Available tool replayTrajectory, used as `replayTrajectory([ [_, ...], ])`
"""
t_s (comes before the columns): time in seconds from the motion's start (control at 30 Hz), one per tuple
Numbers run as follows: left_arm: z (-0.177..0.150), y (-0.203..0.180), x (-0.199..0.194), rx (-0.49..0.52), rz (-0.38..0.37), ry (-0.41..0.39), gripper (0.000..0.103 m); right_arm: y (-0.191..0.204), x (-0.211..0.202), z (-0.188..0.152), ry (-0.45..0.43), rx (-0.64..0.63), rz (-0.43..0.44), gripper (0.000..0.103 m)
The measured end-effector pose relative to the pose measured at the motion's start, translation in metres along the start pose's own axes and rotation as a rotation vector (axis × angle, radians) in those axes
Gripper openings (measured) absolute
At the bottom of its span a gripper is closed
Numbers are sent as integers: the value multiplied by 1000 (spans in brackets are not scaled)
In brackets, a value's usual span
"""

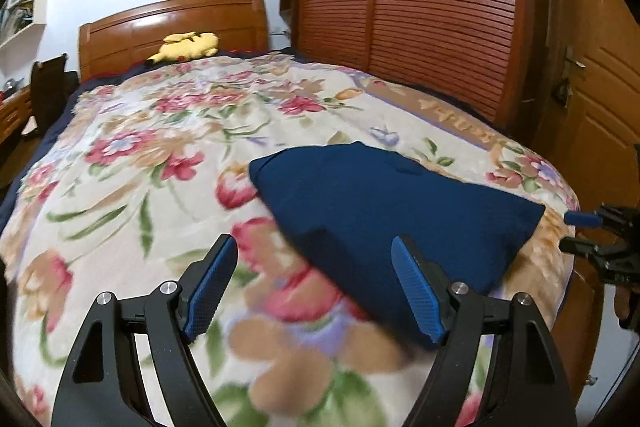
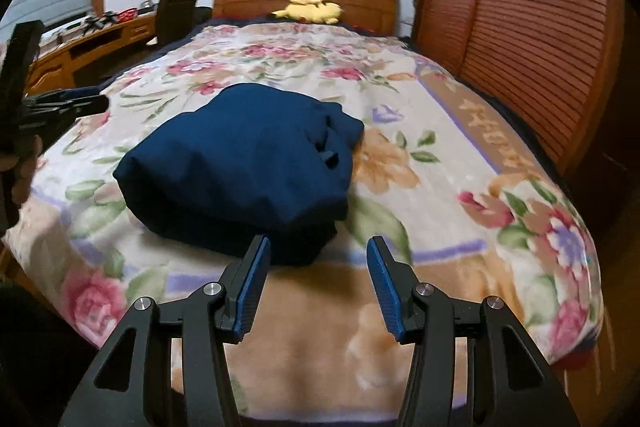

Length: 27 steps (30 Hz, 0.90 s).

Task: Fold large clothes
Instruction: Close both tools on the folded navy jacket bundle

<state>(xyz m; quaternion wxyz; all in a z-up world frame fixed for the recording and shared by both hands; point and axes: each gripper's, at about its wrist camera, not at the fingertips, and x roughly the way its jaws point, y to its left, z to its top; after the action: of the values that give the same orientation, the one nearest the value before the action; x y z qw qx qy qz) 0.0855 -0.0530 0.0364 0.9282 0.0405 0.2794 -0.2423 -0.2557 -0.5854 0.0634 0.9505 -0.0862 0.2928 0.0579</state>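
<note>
A dark blue garment lies folded into a compact bundle on the floral bedspread; it also shows in the right wrist view. My left gripper is open and empty, hovering just before the bundle's near left edge. My right gripper is open and empty, just in front of the bundle's near edge. The right gripper also shows at the right edge of the left wrist view. The left gripper shows at the left edge of the right wrist view.
A yellow plush toy lies by the wooden headboard. A slatted wooden wardrobe stands along the bed's right side, with a door beside it. A desk and chair stand left of the bed.
</note>
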Motion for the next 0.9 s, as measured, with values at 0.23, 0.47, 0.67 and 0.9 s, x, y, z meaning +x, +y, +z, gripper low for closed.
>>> replayTrajectory([
  [0.23, 25, 17, 63, -2, -28, 52, 80, -3, 36, 14, 44, 91, -2, 55],
  [0.47, 43, 38, 147, -2, 28, 121, 82, -7, 80, 11, 61, 96, 67, 60],
  [0.67, 46, 63, 207, -82, 46, 213, 86, -11, 81, -4, -8, 109, 92, 60],
  [0.9, 50, 66, 230, -119, 42, 231, 87, 1, 89, -9, -1, 56, 69, 60],
])
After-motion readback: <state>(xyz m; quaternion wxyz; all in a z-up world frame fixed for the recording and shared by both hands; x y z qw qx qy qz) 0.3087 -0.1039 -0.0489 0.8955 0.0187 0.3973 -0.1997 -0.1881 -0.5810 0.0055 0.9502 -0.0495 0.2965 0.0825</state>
